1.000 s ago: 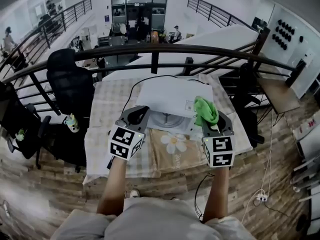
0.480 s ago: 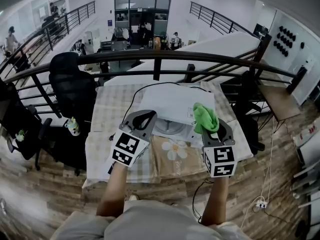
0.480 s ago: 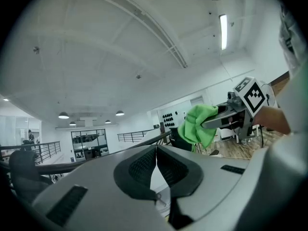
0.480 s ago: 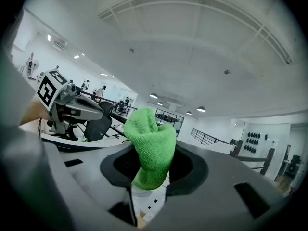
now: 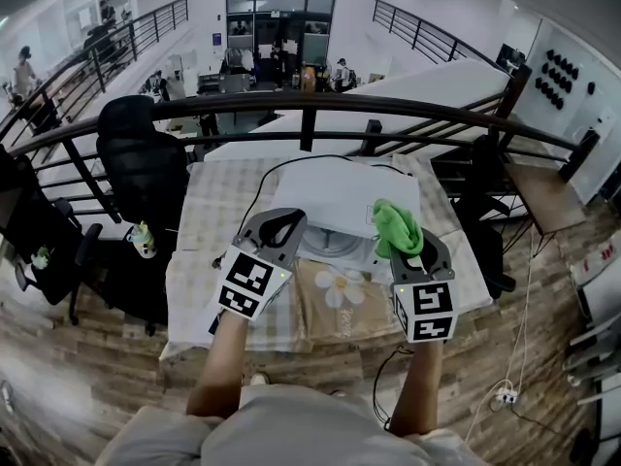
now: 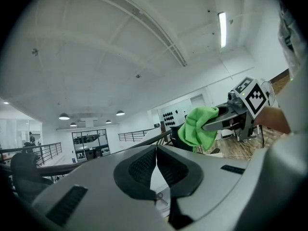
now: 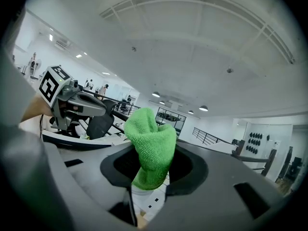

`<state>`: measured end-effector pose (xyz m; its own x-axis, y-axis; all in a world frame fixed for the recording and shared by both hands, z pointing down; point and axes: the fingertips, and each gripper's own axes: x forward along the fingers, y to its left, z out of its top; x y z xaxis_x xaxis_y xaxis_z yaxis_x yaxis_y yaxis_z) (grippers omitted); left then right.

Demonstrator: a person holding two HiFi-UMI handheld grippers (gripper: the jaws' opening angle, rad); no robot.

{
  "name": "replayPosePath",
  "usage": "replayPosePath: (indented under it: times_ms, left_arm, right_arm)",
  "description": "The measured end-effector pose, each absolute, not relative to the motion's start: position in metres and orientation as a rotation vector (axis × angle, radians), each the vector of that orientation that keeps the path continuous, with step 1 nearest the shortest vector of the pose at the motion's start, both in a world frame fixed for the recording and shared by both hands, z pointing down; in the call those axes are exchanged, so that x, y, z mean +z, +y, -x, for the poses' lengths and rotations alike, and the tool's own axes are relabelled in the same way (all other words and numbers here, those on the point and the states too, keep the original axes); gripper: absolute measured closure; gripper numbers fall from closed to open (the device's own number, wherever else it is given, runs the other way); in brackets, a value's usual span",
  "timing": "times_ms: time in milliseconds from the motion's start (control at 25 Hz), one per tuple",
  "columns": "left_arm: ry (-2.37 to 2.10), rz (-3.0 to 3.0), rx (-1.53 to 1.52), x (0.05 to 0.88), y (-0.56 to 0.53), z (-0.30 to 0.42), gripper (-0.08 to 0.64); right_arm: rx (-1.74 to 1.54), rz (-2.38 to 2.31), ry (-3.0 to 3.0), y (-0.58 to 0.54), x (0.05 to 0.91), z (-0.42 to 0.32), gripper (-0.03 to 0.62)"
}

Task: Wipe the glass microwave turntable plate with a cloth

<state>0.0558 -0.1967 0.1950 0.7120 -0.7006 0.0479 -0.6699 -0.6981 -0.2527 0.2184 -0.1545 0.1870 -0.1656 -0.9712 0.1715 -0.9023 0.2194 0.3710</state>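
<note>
No text, label, brand, number or sign can be read on anything here.

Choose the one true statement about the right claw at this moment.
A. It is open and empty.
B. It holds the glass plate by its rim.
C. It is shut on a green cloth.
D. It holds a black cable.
C: in the right gripper view the green cloth stands up from between the jaws of the right claw, which are closed on its lower part.

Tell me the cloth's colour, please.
The cloth is green, clearest in the right gripper view.
</note>
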Motion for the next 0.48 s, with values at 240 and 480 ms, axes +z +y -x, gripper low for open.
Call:
replayPosePath:
  times_ms: [240, 480]
  left_arm:
    - [1.096, 2.699, -0.213, 0.1934, -0.1960, -0.0574, 0.540]
    - [1.097, 2.698, -0.214, 0.1942, -0.2005, -0.0560, 0.540]
  right_arm:
    - [-0.254, -1.734, -2.134, -0.1551, 0.1899, -0.2190, 0.446]
    - [-0.253, -1.735, -2.132, -0.1597, 0.1914, -0.2179, 0.446]
